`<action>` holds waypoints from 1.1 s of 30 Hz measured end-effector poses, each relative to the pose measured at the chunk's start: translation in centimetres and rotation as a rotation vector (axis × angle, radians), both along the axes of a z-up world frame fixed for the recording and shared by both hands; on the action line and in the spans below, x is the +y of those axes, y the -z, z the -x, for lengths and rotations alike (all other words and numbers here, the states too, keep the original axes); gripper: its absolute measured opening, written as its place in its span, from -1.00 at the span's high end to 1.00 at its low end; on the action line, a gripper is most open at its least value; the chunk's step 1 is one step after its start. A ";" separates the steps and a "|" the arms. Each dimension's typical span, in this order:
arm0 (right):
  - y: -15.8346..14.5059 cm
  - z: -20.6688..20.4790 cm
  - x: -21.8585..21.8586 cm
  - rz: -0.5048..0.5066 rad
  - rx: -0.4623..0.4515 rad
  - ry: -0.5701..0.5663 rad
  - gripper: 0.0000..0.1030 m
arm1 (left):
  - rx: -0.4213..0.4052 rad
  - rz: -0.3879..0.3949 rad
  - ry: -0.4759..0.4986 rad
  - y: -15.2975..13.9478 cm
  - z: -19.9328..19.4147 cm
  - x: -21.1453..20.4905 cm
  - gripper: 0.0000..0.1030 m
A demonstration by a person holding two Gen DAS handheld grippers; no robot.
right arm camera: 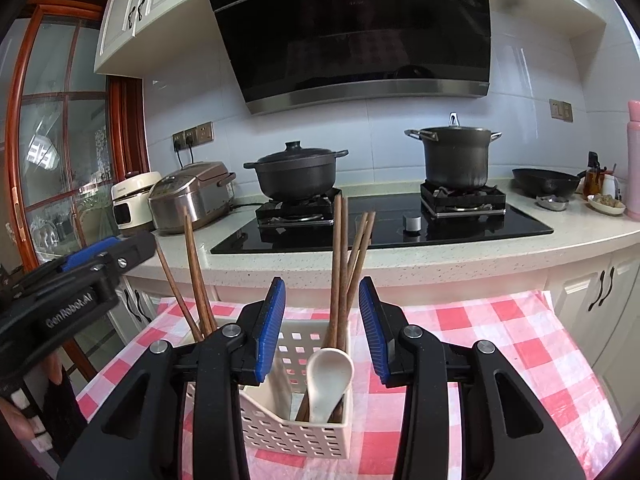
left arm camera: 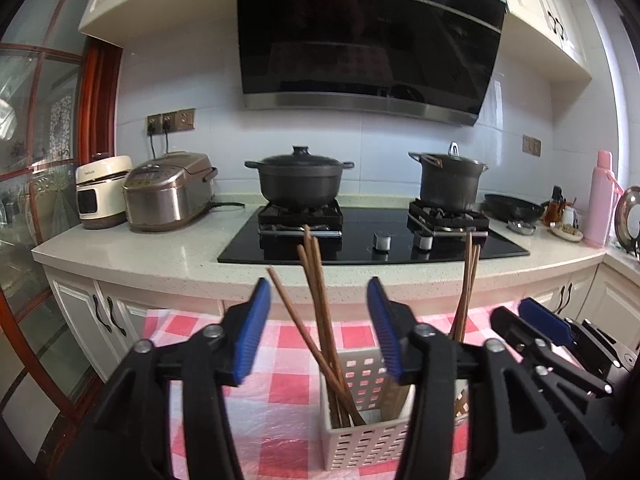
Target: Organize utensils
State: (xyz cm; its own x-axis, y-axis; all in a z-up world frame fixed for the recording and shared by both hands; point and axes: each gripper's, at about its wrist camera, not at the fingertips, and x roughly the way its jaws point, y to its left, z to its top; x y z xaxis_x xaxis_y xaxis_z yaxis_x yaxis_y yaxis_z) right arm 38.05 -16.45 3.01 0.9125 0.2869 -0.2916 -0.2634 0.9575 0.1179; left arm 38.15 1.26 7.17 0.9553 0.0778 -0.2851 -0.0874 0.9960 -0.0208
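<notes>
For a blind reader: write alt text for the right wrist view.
Open right tongs hover over a white caddy holding chopsticks and a white spoon, on a red-checked cloth. The left tongs show at the left edge; a stove with two pots lies beyond.

Daylight fills the kitchen, strongest from the right, where the wall beside the pink thermos (left arm camera: 600, 200) washes out to white. The glossy range hood (left arm camera: 368, 36) mirrors the room dimly, and the black glass cooktop (right arm camera: 384, 220) carries pale reflections. The checked tablecloth (right arm camera: 500, 344) has a soft plastic sheen. Both fisheye views bow the countertop edge (left arm camera: 120, 260) and cabinets, with black vignetting in the corners. Focus holds well mid-frame; the glass door (right arm camera: 60, 152) looks hazy.
</notes>
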 end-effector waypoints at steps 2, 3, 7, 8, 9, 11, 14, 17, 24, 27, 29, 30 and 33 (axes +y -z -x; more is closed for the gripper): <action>-0.6 0.6 -0.4 0.002 -0.011 0.003 0.25 | -0.024 -0.001 -0.012 -0.7 1.0 0.5 -0.27; -1.0 1.0 -0.6 0.001 -0.016 0.002 0.23 | -0.038 -0.003 -0.021 -1.1 1.5 0.7 -0.41; -2.2 2.6 -1.5 -0.011 -0.040 0.003 0.19 | -0.103 -0.007 -0.050 -2.8 4.0 1.5 -0.74; -2.5 2.8 -1.7 -0.014 -0.043 0.002 0.16 | -0.114 -0.007 -0.052 -3.2 4.4 1.7 -0.81; -3.0 3.3 -1.9 -0.017 -0.050 0.003 0.13 | -0.127 -0.008 -0.054 -3.7 5.1 1.9 -0.88; -3.6 4.0 -2.3 -0.024 -0.058 0.002 0.01 | -0.152 -0.012 -0.061 -4.6 6.4 2.2 -0.90; -4.5 5.5 -2.9 -0.031 -0.072 -0.001 -0.09 | -0.175 -0.026 -0.065 -5.7 8.3 2.6 -0.90; -5.4 6.9 -3.3 -0.027 -0.078 -0.004 -0.30 | -0.188 -0.039 -0.065 -6.4 10.2 3.0 -0.90; -6.4 10.4 -3.8 -0.027 -0.060 -0.040 -0.54 | -0.191 -0.092 -0.059 -6.6 14.5 3.1 -0.90; -6.4 11.8 -3.9 -0.020 -0.060 -0.040 -0.61 | -0.169 -0.112 -0.058 -5.8 15.7 2.8 -0.91; -6.2 12.5 -3.8 -0.008 -0.057 -0.039 -0.63 | -0.158 -0.109 -0.058 -5.1 16.5 2.6 -0.91; -6.1 12.8 -3.7 0.000 -0.053 -0.035 -0.63 | -0.147 -0.108 -0.062 -4.6 16.8 2.5 -0.91; -5.2 13.7 -3.8 0.007 -0.026 -0.029 -0.63 | -0.132 -0.106 -0.064 -3.4 17.6 2.2 -0.91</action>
State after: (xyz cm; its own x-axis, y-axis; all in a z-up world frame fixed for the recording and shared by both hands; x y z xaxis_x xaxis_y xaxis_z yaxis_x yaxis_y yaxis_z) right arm 24.38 -20.20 8.22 0.9110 0.3117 -0.2699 -0.2943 0.9500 0.1038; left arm 20.51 3.49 10.62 0.9760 0.1626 -0.1449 -0.1540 0.9857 0.0684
